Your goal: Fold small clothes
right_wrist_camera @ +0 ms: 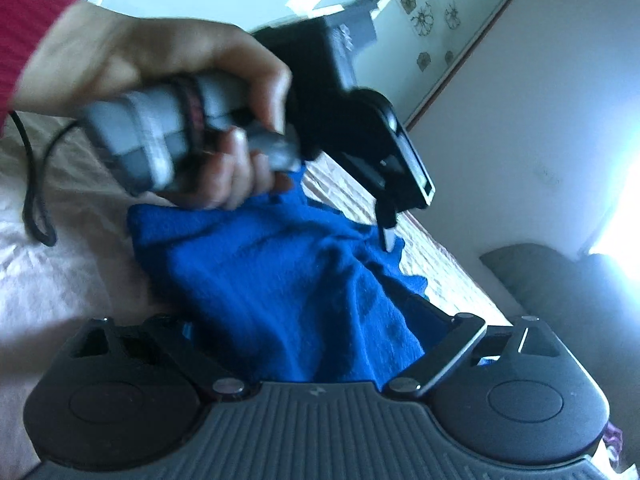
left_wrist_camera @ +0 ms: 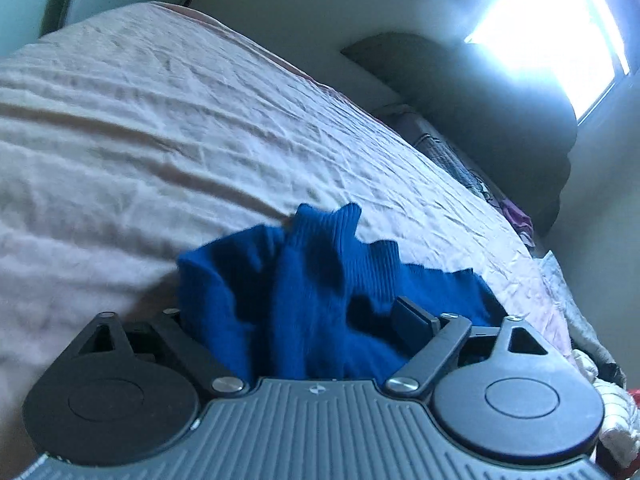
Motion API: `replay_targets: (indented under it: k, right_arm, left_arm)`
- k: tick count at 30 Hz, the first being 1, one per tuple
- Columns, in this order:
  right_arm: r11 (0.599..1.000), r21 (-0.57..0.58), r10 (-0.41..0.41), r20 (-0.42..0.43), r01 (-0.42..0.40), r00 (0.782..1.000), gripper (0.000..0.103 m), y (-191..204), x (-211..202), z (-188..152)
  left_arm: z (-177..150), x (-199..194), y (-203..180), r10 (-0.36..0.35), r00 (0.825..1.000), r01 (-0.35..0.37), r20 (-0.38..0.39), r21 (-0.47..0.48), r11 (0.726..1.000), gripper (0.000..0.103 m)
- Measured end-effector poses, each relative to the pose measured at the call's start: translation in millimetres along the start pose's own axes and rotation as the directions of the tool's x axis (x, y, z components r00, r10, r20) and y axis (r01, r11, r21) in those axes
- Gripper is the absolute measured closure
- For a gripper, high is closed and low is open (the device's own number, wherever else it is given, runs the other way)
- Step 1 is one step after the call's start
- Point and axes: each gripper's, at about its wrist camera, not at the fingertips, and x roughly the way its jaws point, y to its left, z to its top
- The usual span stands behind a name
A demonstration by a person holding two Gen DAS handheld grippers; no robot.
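Observation:
A blue knitted garment [left_wrist_camera: 304, 300] with ribbed cuffs lies bunched on a pale bedsheet [left_wrist_camera: 160, 128]. It fills the space between my left gripper's [left_wrist_camera: 296, 328] fingers, which are mostly hidden under the cloth. In the right wrist view the same blue garment [right_wrist_camera: 280, 280] covers my right gripper [right_wrist_camera: 304, 340] between its fingers. The left gripper [right_wrist_camera: 386, 236] appears there too, held by a hand in a red sleeve, its tips pinching the garment's far edge.
The wrinkled sheet [right_wrist_camera: 60, 264] covers the bed. A dark padded headboard or seat [left_wrist_camera: 480, 112] stands beyond the bed edge under a bright window [left_wrist_camera: 560, 28]. Loose clothes [left_wrist_camera: 516, 216] lie along the right edge. A black cable [right_wrist_camera: 36, 200] hangs from the hand.

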Motion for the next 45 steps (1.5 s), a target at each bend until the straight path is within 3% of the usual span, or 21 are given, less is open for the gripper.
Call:
replay_targets:
  k: [2,4,6,7,8,10,14,19,24,35,45]
  right_arm:
    - [1.000,-0.013,0.001,0.006,-0.001,1.000,0.022,3,0,2]
    - [0.999,-0.041,0.003,0.009,-0.003,1.000,0.042,9,2,5]
    - [0.997,-0.078,0.019,0.013,-0.018,1.000,0.069,15,1,6]
    - [0.995,-0.098,0.025,0.015,-0.024,1.000,0.073,18,1,6]
    - [0.993,-0.118,0.031,0.019,-0.029,0.999,0.080,21,0,6]
    - [0.989,-0.144,0.048,0.025,-0.044,0.999,0.088,25,-2,5]
    - [0.992,-0.107,0.077,0.047,-0.072,0.996,0.092,19,-9,4]
    - [0.992,0.044,0.114,0.090,-0.118,0.989,0.094,-10,-20,3]
    - [0.970,0.174,0.145,0.135,-0.167,0.980,0.095,-36,-35,-3]
    - [0.840,0.467,0.207,0.199,-0.278,0.958,0.095,-102,-50,-23]
    - [0.753,0.593,0.177,0.236,-0.286,0.956,0.095,-133,-63,-50]
  left_arm:
    - [4,5,-3,0.005,1.000,-0.005,-0.016,0.016,1.000,0.032]
    - [5,9,-6,0.033,0.999,-0.032,-0.025,0.044,0.999,0.044]
    - [4,10,-10,0.063,0.998,-0.061,-0.026,0.073,0.995,0.063]
    - [4,10,-10,0.078,0.997,-0.076,-0.027,0.082,0.994,0.067]
    - [3,10,-10,0.086,0.996,-0.083,-0.030,0.084,0.993,0.084]
    - [2,10,-8,0.079,0.996,-0.076,-0.035,0.072,0.995,0.089]
    - [-1,4,-19,0.112,0.993,-0.109,-0.019,0.116,0.987,0.092]
    - [1,-10,-36,0.141,0.990,-0.140,0.002,0.156,0.978,0.093]
    - [4,-21,-50,0.149,0.989,-0.150,0.017,0.134,0.980,0.093]
    - [4,-38,-96,0.190,0.980,-0.194,0.054,0.085,0.977,0.093]
    - [2,-40,-144,0.181,0.978,-0.189,0.101,0.076,0.979,0.093]
